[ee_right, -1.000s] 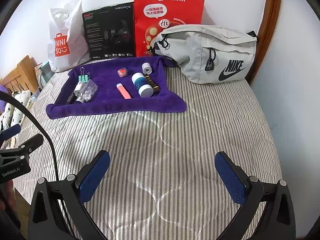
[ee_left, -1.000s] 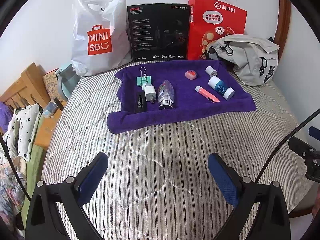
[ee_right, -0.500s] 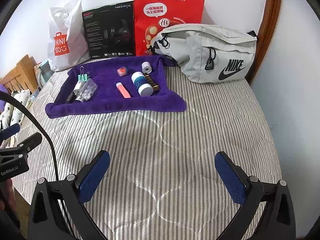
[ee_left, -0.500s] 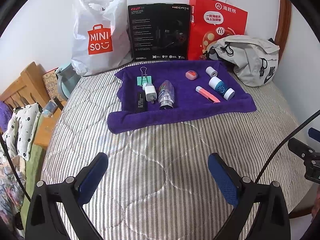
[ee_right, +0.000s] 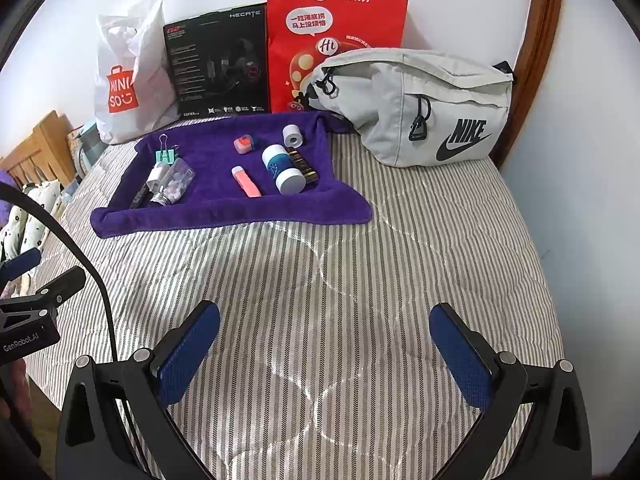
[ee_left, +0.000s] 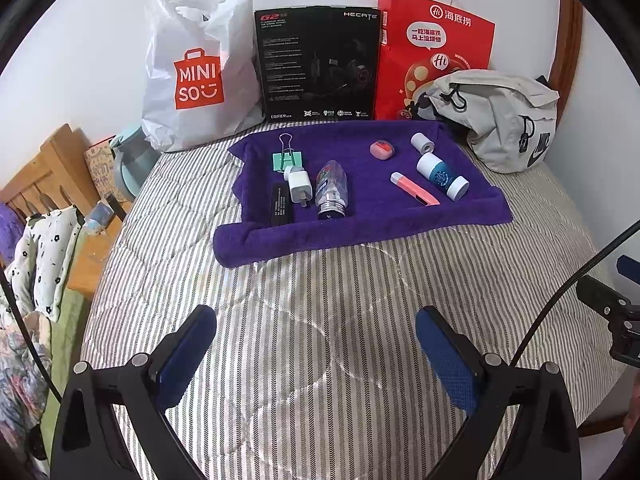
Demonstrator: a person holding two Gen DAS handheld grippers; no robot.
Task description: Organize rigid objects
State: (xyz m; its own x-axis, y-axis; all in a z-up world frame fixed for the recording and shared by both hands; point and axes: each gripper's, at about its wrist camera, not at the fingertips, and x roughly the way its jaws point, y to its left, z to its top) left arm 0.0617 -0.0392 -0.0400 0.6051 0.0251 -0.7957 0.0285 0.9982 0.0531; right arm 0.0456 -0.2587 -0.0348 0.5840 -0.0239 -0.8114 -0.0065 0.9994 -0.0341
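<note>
Nearest the cameras, both sets of tongs are spread wide and holding nothing: left tongs [ee_left: 316, 346] and right tongs [ee_right: 324, 344] hover over bare striped bed quilt [ee_right: 360, 280], well short of the stuff.

Next out is the purple towel [ee_left: 360, 232], and everything to sort is lying on it. My count, nine in all, one of each:
- black bar [ee_left: 280, 204]
- white charger plug [ee_left: 299, 187]
- green binder clip [ee_left: 286, 159]
- clear bottle [ee_left: 332, 188] on its side, looks full of small tablets
- pink marker [ee_left: 414, 188]
- white-and-teal tube [ee_left: 442, 176]
- small pink case [ee_left: 382, 149]
- small white roll [ee_left: 422, 143]
- dark slim box [ee_right: 303, 164], just beside the tube and only visible from the right side

My guess is it's all light and stiff, nothing that'll squash. The bottle and tube are round and smooth, so they'll probably roll or slip; I'd pinch them across the middle of the body. Marker and black bar: across the narrow width. Binder clip: by the green body, not the wire loops. The towel is soft, so the tips may sink in a bit.

Furthest back, against the wall: one white shopping bag [ee_left: 192, 72], one black box [ee_left: 318, 64], one red paper bag [ee_left: 432, 52], one grey waist bag [ee_right: 416, 104].
</note>
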